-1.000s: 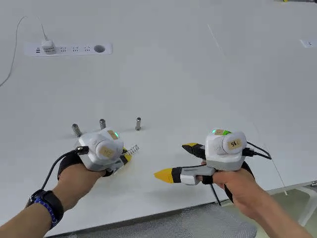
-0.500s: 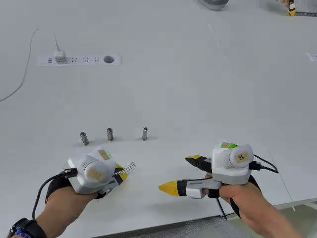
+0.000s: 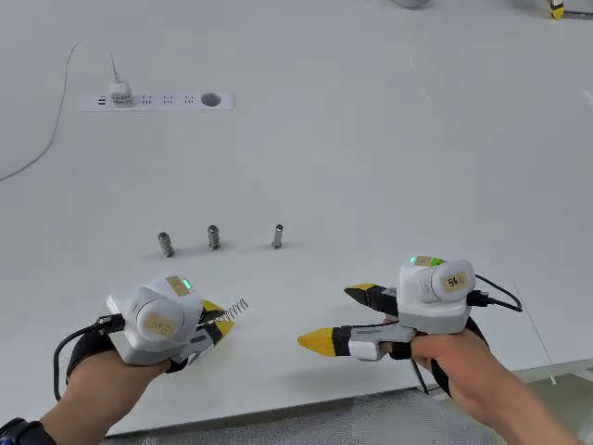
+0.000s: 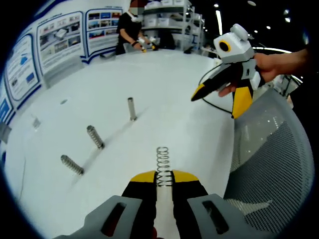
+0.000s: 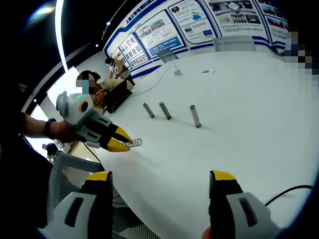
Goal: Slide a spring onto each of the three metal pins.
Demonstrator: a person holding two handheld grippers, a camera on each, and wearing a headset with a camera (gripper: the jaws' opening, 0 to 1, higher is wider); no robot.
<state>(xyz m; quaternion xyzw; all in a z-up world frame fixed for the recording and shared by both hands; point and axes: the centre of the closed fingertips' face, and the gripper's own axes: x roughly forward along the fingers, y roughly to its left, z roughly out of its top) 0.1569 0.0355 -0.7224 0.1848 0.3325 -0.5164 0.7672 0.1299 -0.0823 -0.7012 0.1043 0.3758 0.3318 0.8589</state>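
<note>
- Spring (image 4: 162, 159) sits pinched between the fingers (image 4: 143, 177) of the left gripper (image 4: 163, 178), long axis pointing forward out of the tips.
- Bare pin (image 4: 131, 108) stands upright on the table (image 4: 174, 99), ahead and a little left of the spring; this gripper is nearer.
- Fingers of the right gripper (image 3: 334, 317) are wide, holding nothing.

I'm looking out over a wide white counter (image 3: 371, 139) in a bright hall.
I'm seeing a white power strip (image 3: 156, 99) lying toward the counter's far side, its cable (image 3: 59, 107) trailing off to the left. A grey mesh chair back (image 4: 269, 164) is sitting just beside the near edge. Blue-bordered posters (image 5: 199, 17) are lining the wall, shelves of boxes (image 4: 169, 15) are standing farther back, strip lights (image 4: 219, 17) are glowing on the dark ceiling, and a person (image 4: 130, 25) is working at the far end.
</note>
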